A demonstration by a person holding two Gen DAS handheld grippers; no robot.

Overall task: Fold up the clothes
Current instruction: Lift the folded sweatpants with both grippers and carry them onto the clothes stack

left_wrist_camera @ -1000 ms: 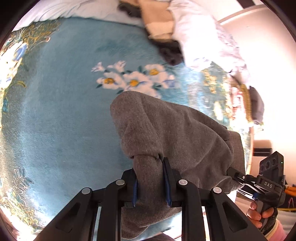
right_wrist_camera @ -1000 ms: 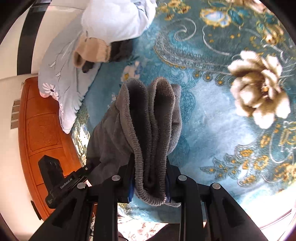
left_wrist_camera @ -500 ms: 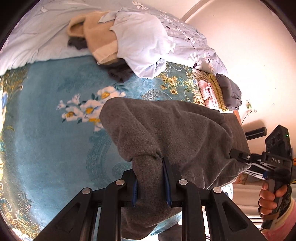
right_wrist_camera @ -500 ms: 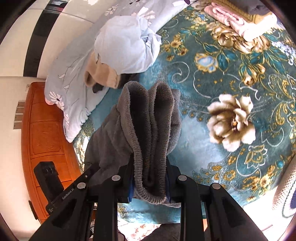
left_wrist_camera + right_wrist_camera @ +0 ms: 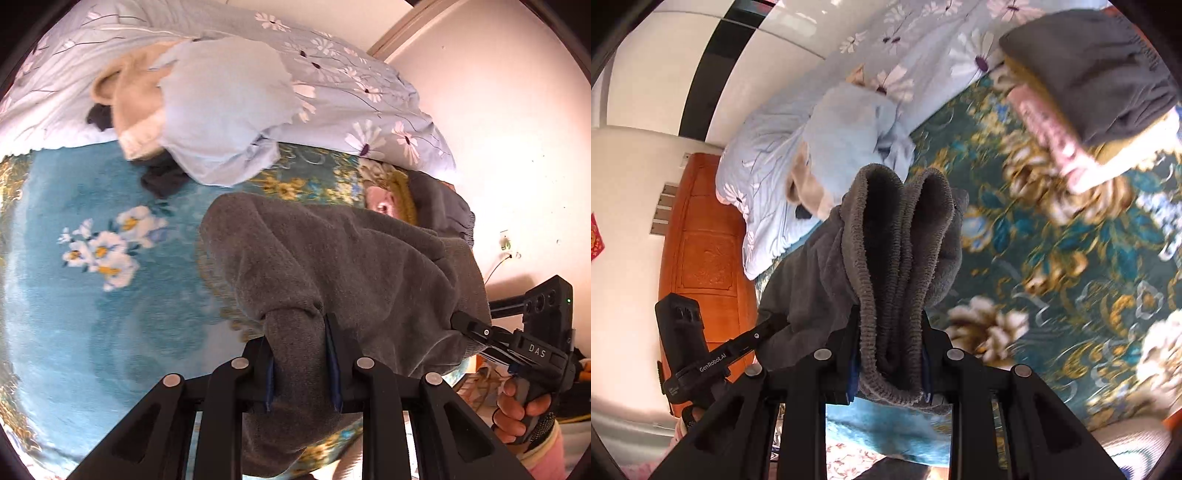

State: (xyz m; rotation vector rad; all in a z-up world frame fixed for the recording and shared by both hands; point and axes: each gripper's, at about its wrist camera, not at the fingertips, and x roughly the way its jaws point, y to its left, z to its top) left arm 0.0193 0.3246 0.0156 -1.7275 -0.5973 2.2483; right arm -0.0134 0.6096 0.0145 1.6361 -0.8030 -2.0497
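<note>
A folded grey fleece garment (image 5: 332, 273) hangs between both grippers above the teal floral blanket (image 5: 74, 295). My left gripper (image 5: 299, 354) is shut on one bunched end of it. My right gripper (image 5: 890, 354) is shut on the other end, where several ribbed layers (image 5: 897, 251) stand up between the fingers. In the left wrist view the right gripper (image 5: 480, 332) shows at the right edge, held by a hand (image 5: 517, 410). The left gripper (image 5: 753, 336) appears at lower left in the right wrist view.
A stack of folded clothes (image 5: 1082, 85) with a dark grey piece on top lies at the blanket's far corner. A heap of unfolded clothes, pale blue (image 5: 221, 107) and cream (image 5: 136, 96), rests against a floral pillow (image 5: 351, 96). A wooden headboard (image 5: 705, 243) and wall border the bed.
Both grippers have lifted and swung with the grey garment toward the far end of the bed. The stack of folded clothes and the pillow have come much closer in both views.
</note>
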